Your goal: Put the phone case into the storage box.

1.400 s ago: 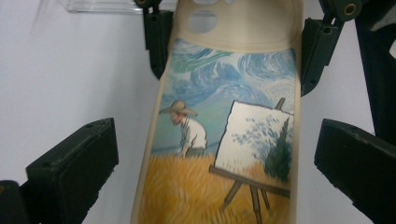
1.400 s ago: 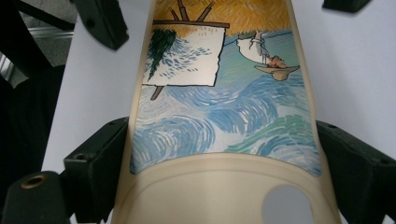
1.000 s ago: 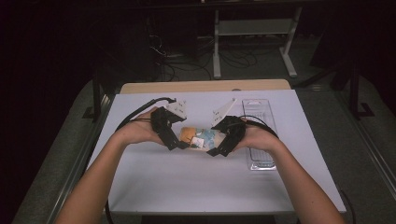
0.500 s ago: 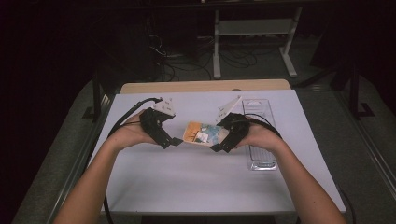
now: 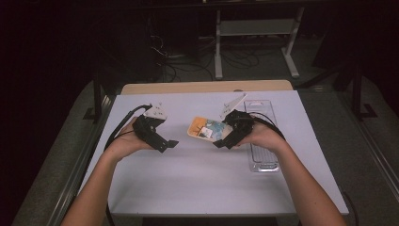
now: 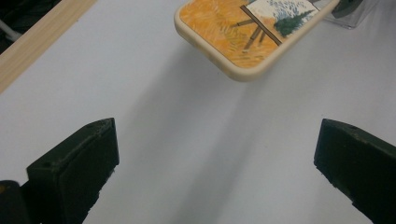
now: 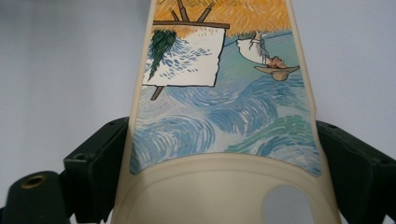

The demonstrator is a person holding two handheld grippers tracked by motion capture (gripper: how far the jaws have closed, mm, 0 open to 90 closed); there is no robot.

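your counter is evenly lit from above while the far room is dark; you get soft shadows, slight blur, no glare.

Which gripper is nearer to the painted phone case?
Right. The right gripper grips the phone case between its jaws above the table. The left gripper is open, apart from the case, on its other side.

The phone case had a cream rim and a painted print: orange brushwork at one end, swirling blue and green at the other, with a white canvas on a brown easel. The fingers were black. The counter was pale lavender-white with a tan wooden far edge.
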